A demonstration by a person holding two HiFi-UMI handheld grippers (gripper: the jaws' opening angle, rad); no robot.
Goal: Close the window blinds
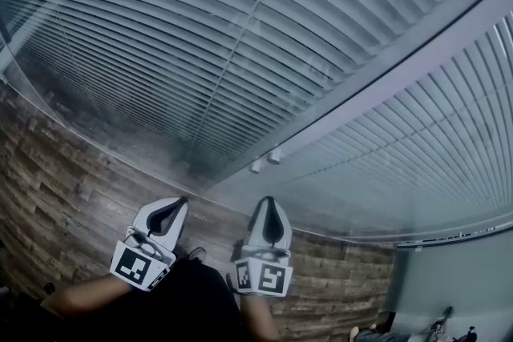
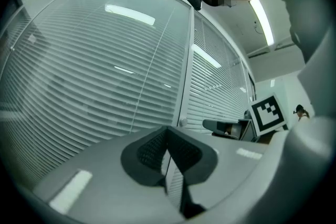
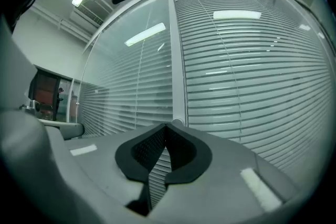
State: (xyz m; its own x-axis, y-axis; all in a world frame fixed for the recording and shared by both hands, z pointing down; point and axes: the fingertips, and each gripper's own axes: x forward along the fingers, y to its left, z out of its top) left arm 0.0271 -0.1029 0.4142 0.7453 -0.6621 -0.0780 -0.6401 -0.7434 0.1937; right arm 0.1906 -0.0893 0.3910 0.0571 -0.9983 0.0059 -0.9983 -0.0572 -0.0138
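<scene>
Wood-plank floor (image 1: 56,196) meets a glass wall in the head view; the window blinds (image 1: 184,52) hang behind the glass, ahead of the left gripper (image 1: 178,204) and right gripper (image 1: 268,203). Left gripper view — jaws pressed together, empty. Right gripper view — jaws likewise together, nothing between them

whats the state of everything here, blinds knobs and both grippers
left window blind: lowered, dark gaps between slats
right window blind: lowered, slats look nearer shut
white knobs: on the frame post, no gripper on them
left gripper: shut, empty
right gripper: shut, empty
</scene>
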